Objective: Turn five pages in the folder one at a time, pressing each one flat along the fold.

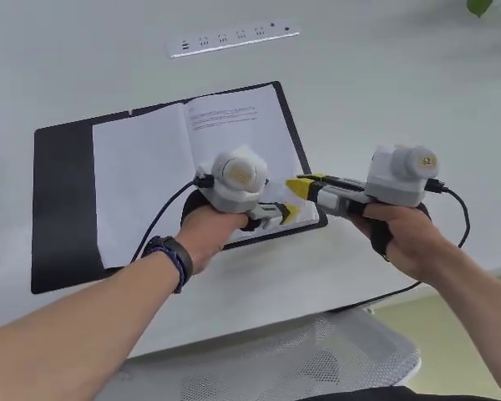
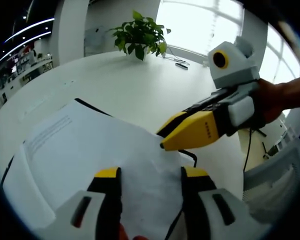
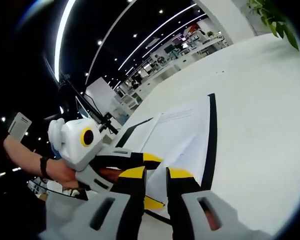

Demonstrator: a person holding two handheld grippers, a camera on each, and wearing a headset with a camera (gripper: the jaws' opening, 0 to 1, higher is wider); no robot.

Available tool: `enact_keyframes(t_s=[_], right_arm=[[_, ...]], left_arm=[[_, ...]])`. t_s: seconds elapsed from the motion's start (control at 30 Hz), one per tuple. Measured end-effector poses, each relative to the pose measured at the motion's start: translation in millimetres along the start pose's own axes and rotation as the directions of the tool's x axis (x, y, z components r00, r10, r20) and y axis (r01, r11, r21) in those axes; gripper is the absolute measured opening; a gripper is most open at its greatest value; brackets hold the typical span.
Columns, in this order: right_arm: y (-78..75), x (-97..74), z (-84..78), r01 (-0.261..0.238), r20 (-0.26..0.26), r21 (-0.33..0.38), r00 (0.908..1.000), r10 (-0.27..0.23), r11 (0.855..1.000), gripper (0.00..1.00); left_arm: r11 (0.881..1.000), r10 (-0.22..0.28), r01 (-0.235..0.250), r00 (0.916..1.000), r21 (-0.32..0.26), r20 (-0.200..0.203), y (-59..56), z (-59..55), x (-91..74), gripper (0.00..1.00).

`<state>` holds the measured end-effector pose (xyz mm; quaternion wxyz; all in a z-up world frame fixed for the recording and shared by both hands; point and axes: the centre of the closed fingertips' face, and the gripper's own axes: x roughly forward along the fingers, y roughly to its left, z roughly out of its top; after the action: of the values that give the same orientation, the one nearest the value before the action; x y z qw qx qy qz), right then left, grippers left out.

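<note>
Your left tongs (image 2: 150, 175), spread, sit over the near corner of the right page (image 1: 234, 125) in the folder (image 1: 63, 192) open on the desk (image 1: 384, 92), likely to steady it, while your right tongs (image 1: 292, 185), pressed together, point at its edge to lift one sheet

I see a wide white table (image 1: 384, 92) across most of the head view, with a white power strip (image 1: 232, 38) lying near the top edge. At the bottom a grey mesh chair (image 1: 317, 355) sits against the table's edge, and pale green floor (image 1: 438, 330) shows at lower right. In the left gripper view a potted plant (image 2: 141, 34) stands at top centre, with bright windows (image 2: 200, 22) behind it. Long ceiling light strips (image 3: 140, 42) cross the upper part of the right gripper view.
</note>
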<state>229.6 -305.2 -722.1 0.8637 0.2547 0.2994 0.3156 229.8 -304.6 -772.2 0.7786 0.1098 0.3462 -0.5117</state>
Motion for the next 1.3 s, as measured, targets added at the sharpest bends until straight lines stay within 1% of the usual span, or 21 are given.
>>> enact_keyframes(t_s=[0.07,0.13,0.27,0.33,0.4,0.57,0.67,0.73,0.8,0.97,1.13,1.2,1.3], right_arm=[[-0.7,1.2,-0.5,-0.001,-0.007,0.001,1.0000,0.001,1.000,0.14],[-0.6,1.7,0.3,0.006,-0.014,-0.019,0.9999,-0.006,1.000,0.12],[5.0,0.6,2.8,-0.006,-0.012,-0.040,0.9999,0.005,0.999,0.11],[8.2,0.4,2.4,-0.011,-0.012,-0.056,0.9999,0.010,0.998,0.09],[9.7,1.0,0.4,-0.013,-0.023,-0.070,0.9997,0.011,0.997,0.07],[11.8,2.1,-1.5,-0.019,-0.030,-0.078,0.9994,0.017,0.997,0.03],[14.6,1.8,-0.1,-0.022,-0.025,-0.088,0.9995,0.020,0.996,0.00],[18.3,2.1,0.7,-0.033,-0.026,-0.094,0.9992,0.031,0.995,0.00],[20.9,2.6,1.5,-0.036,-0.027,-0.106,0.9991,0.033,0.994,0.00],[26.6,4.5,4.3,-0.044,-0.025,-0.118,0.9988,0.042,0.992,0.00],[35.7,9.4,5.9,-0.054,-0.024,-0.130,0.9984,0.052,0.990,0.00],[40.5,12.3,6.2,-0.060,-0.025,-0.133,0.9980,0.057,0.989,0.00],[48.1,17.1,7.5,-0.068,-0.024,-0.142,0.9976,0.065,0.987,0.00]], left_arm=[[1.000,0.000,0.000,1.0000,-0.001,-0.001,-0.3,-0.2,-0.5,0.47],[1.000,0.000,0.000,1.0000,-0.002,-0.001,0.0,-0.4,-0.7,0.47],[1.000,-0.003,0.003,1.0000,-0.006,-0.001,-0.2,-0.9,-1.3,0.47],[1.000,-0.007,0.007,1.0000,-0.003,-0.002,-1.3,-1.0,-1.4,0.49],[1.000,-0.008,0.008,1.0000,-0.003,-0.002,-2.2,-1.0,-1.7,0.49],[1.000,-0.014,0.014,0.9999,-0.003,-0.004,-2.8,-1.7,-4.6,0.51],[1.000,-0.013,0.013,0.9999,-0.001,-0.003,-2.1,-2.2,-8.2,0.52],[1.000,-0.010,0.010,0.9999,-0.006,0.002,-1.9,-1.2,-12.0,0.53],[1.000,-0.010,0.010,0.9999,-0.013,0.014,-1.7,1.0,-16.1,0.55],[1.000,0.004,-0.004,0.9995,-0.011,0.032,0.1,3.1,-26.9,0.58],[0.999,0.031,-0.030,0.9986,-0.019,0.043,6.2,0.4,-42.3,0.60],[0.999,0.041,-0.040,0.9981,-0.024,0.047,10.1,-1.5,-46.8,0.61],[0.997,0.062,-0.060,0.9964,-0.039,0.058,16.2,-3.6,-58.7,0.62]])
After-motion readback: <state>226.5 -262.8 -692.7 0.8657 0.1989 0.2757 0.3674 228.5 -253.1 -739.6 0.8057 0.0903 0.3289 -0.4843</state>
